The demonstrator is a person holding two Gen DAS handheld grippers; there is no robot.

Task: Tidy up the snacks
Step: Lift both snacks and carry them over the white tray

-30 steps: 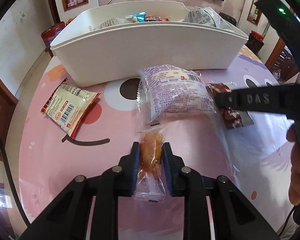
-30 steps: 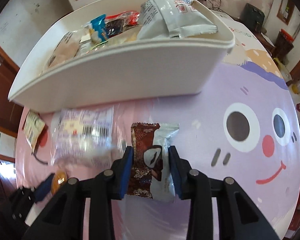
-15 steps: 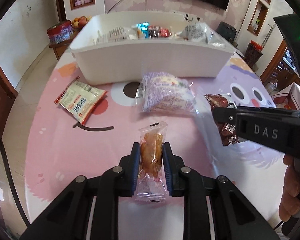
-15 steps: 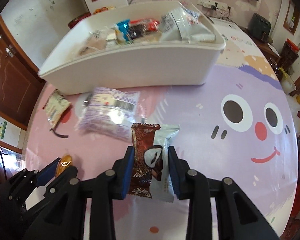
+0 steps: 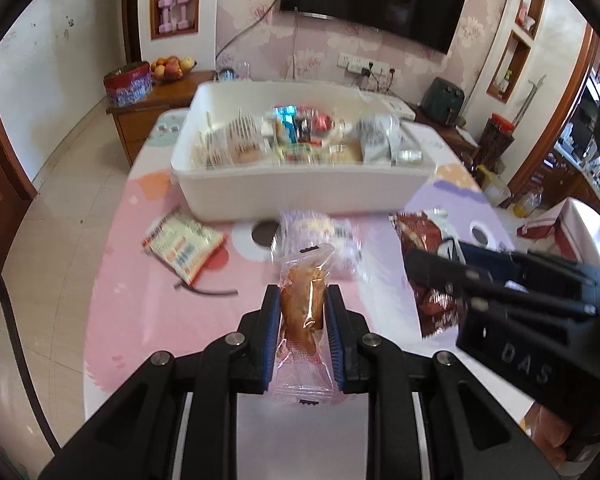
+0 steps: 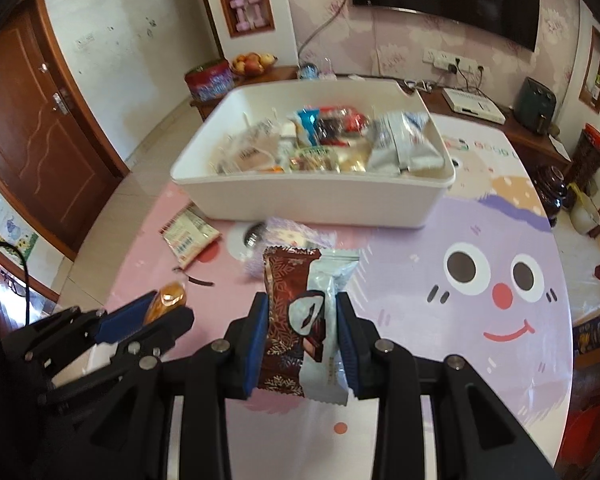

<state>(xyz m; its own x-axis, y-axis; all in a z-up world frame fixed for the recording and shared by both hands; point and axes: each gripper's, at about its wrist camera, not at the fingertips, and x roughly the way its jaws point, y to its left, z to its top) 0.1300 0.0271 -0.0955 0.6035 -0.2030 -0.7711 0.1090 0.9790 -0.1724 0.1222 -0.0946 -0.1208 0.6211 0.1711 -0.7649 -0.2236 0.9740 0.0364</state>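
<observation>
My left gripper is shut on a clear-wrapped orange-brown pastry, held well above the table. My right gripper is shut on two packets side by side, a dark red-brown one and a pale blue-white one, also lifted high. The white bin with several snacks in it stands beyond both grippers. The right gripper and its packets show at the right of the left wrist view; the left gripper shows at the lower left of the right wrist view.
A purple-white bag lies on the cartoon tablecloth just before the bin. A red-edged white packet lies to its left. Floor, a door and a side cabinet lie beyond the table's left edge.
Both grippers have risen and drawn back from the table with their snacks held; the bin's inside now shows from above. The bags on the table stayed put.
</observation>
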